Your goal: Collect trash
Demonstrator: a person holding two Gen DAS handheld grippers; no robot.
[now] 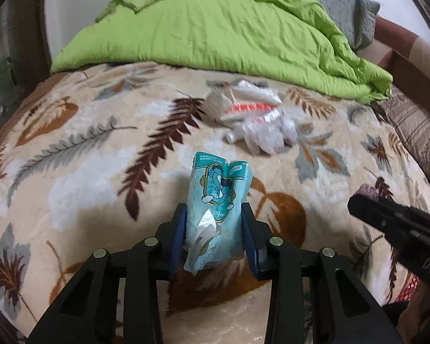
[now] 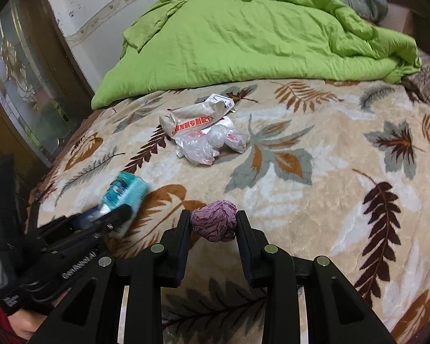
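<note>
Left wrist view shows the left tongs [image 1: 213,223] clamped on a teal tissue pack [image 1: 219,192] over the bed [image 1: 86,149]. Right tongs [image 2: 213,225] pinch a crumpled purple paper ball [image 2: 215,220].

Two tongs [image 1: 214,215], one teal packet [image 1: 218,197], one purple paper ball [image 2: 214,224], one wrapper heap [image 2: 203,132], one green quilt [image 2: 243,37]

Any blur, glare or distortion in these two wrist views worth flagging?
Left wrist view: heavy fisheye bulge in the leaf blanket; the wrapper pile is soft, while the blue packet is sharp. Right wrist view: the left gripper and its packet are motion-smeared; the purple paper ball and wrappers are crisp. Dark vignette corners in both; no strong glare.
</note>
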